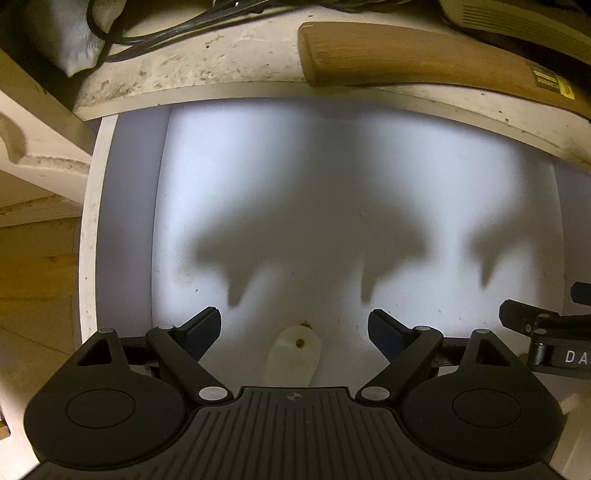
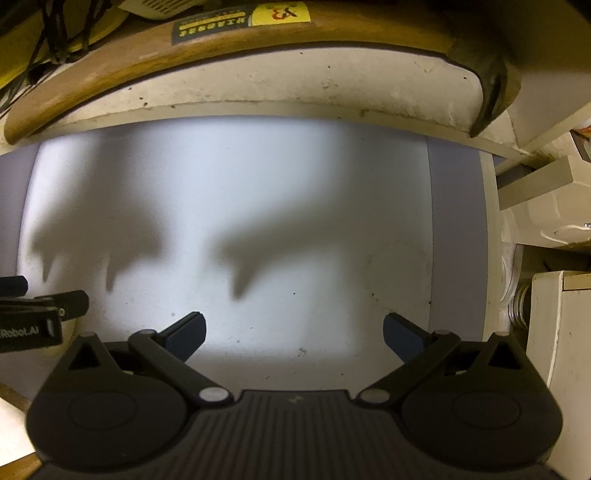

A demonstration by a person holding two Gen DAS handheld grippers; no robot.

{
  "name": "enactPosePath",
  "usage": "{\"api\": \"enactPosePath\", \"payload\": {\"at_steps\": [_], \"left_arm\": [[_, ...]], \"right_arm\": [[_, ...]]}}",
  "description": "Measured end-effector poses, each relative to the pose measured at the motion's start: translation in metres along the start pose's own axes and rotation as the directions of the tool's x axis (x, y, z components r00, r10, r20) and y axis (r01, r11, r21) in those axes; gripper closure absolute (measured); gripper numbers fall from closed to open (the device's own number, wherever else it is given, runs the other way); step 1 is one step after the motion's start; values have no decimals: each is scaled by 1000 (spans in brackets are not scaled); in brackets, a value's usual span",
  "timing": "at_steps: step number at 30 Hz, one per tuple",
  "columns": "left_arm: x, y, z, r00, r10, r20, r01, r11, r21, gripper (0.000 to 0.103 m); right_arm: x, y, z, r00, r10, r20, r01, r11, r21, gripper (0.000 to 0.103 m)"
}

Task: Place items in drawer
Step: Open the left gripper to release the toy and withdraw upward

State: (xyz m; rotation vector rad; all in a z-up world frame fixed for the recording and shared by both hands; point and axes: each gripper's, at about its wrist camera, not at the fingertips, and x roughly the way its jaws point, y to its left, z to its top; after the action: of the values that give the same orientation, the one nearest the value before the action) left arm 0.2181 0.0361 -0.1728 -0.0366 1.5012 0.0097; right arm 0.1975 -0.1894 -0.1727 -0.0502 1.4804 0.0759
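Observation:
Both wrist views look down into an open white drawer [image 1: 122, 229], also in the right wrist view [image 2: 458, 236], whose floor holds no items. My left gripper [image 1: 294, 326] is open and empty over the drawer's near part, above a white drawer-front fitting with a screw [image 1: 295, 350]. My right gripper [image 2: 294, 332] is open and empty beside it, over the bare drawer floor. A hammer lies on the dirty top above the drawer; its wooden handle [image 1: 406, 55] shows in the left wrist view, its handle [image 2: 184, 55] and dark head [image 2: 491, 85] in the right wrist view.
The right gripper's edge [image 1: 554, 339] shows at right in the left wrist view; the left gripper's edge [image 2: 33, 317] shows at left in the right wrist view. Black cables [image 1: 147, 33] and a white bag [image 1: 70, 40] lie on the top. White furniture [image 2: 561, 332] stands right of the drawer.

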Motion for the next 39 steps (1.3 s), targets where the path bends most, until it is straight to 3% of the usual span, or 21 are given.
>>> {"api": "enactPosePath", "payload": {"at_steps": [11,12,25,31,39], "left_arm": [[-23,-3,-22,999,6,48,-7,1000,19,15],[-29,-7,-23,998,7,55,-8,1000,22,15],[-93,-20,-41,987,14,158,-17,1000,22,15],[-89,-15,-46,980,15,200,-13,1000,-13,15],[-101,-22,-78,941,14,339,-7,1000,-23,15]], "right_arm": [[-40,8,14,998,-1,61,1,1000,7,0],[-27,14,16,998,-2,66,1,1000,8,0],[-84,20,-8,987,26,161,-25,1000,-6,0],[-86,12,-15,975,30,220,-31,1000,1,0],[-92,12,-38,946,32,323,-34,999,2,0]]}}
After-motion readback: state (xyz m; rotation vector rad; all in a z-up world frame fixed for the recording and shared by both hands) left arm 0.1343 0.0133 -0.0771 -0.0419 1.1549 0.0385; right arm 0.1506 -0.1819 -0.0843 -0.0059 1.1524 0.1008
